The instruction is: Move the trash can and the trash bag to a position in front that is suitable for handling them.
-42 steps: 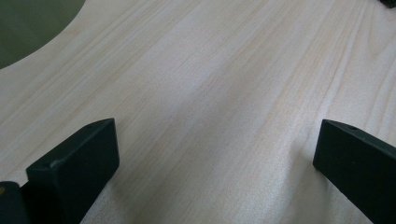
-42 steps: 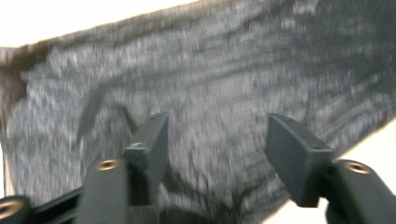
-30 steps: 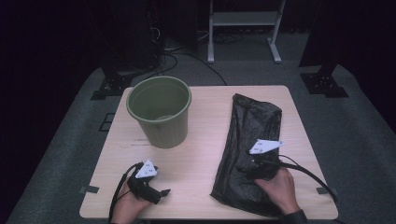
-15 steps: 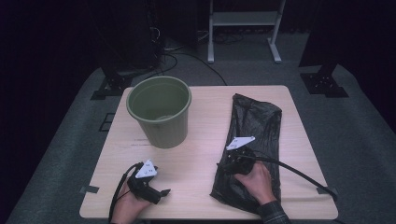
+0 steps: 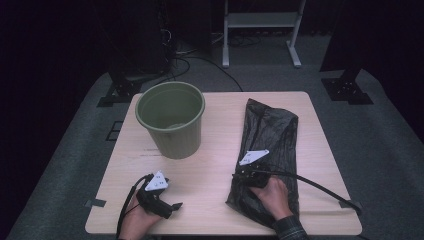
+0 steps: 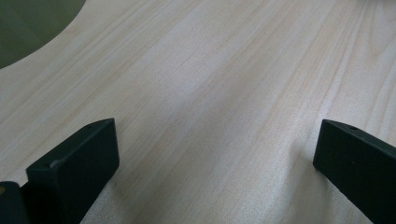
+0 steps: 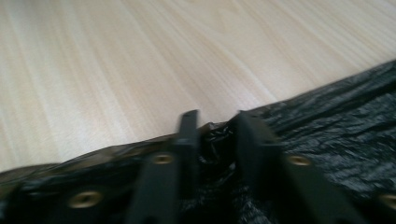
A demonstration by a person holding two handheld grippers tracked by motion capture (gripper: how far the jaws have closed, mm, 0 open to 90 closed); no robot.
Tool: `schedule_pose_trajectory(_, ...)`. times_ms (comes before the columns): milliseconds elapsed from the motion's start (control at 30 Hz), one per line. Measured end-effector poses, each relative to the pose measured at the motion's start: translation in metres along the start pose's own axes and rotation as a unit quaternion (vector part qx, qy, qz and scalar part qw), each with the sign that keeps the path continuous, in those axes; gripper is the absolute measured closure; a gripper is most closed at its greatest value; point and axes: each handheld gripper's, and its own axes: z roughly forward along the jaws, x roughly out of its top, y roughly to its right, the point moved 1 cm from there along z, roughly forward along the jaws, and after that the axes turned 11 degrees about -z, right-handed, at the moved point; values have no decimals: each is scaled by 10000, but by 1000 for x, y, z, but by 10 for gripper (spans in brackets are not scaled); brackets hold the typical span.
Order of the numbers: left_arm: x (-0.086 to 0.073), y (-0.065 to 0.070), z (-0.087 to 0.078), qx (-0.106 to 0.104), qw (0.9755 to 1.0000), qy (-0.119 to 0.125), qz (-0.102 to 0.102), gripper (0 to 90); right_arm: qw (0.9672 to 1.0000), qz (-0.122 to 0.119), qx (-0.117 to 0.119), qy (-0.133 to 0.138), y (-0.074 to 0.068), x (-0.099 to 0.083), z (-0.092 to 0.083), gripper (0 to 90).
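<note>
A black plastic bag (image 5: 272, 130) lies flat along the right half of the wooden table (image 5: 215, 165). My right gripper (image 5: 236, 176) is at the bag's left edge near the front. In the right gripper view its jaws have just been closing, and my right gripper (image 7: 215, 123) now pinches a bunched fold of the bag (image 7: 336, 126) between them. An olive green bucket (image 5: 172, 120) stands upright at the back left. My left gripper (image 5: 174, 205) rests low at the table's front left, open, and my left gripper (image 6: 217, 140) has only bare wood between its jaws.
A corner of the bucket (image 6: 28, 28) shows at the upper left of the left gripper view. Bare tabletop lies between the bucket and the bag. Around the table are grey carpet, dark stands and a white frame (image 5: 260, 20) at the back.
My right gripper has moved left and down from on top of the bag to its left edge, and its jaws have closed on the plastic. The left gripper has stayed put.
</note>
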Motion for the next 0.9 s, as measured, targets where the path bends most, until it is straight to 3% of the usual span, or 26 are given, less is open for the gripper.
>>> schedule_pose_trajectory(33,0,0,0,0,10000,0,0,0,10000,0,0,0,0,0,0,749)
schedule_pose_trajectory(100,0,0,0,0,10000,0,-3,0,9999,-66,140,-9,-1,0,-1,887)
schedule_pose_trajectory(333,0,0,0,0,10000,-1,0,0,9975,-593,293,-265,-9,-4,-13,892)
schedule_pose_trajectory(400,0,0,0,4,10000,1,-7,0,9966,-709,362,-203,-13,-6,-20,892)
schedule_pose_trajectory(600,0,0,0,16,10000,1,-16,0,9970,-621,461,-66,-19,-23,-42,892)
schedule_pose_trajectory(900,0,0,0,35,10000,8,-35,0,9966,-500,623,-191,-30,-55,-70,890)
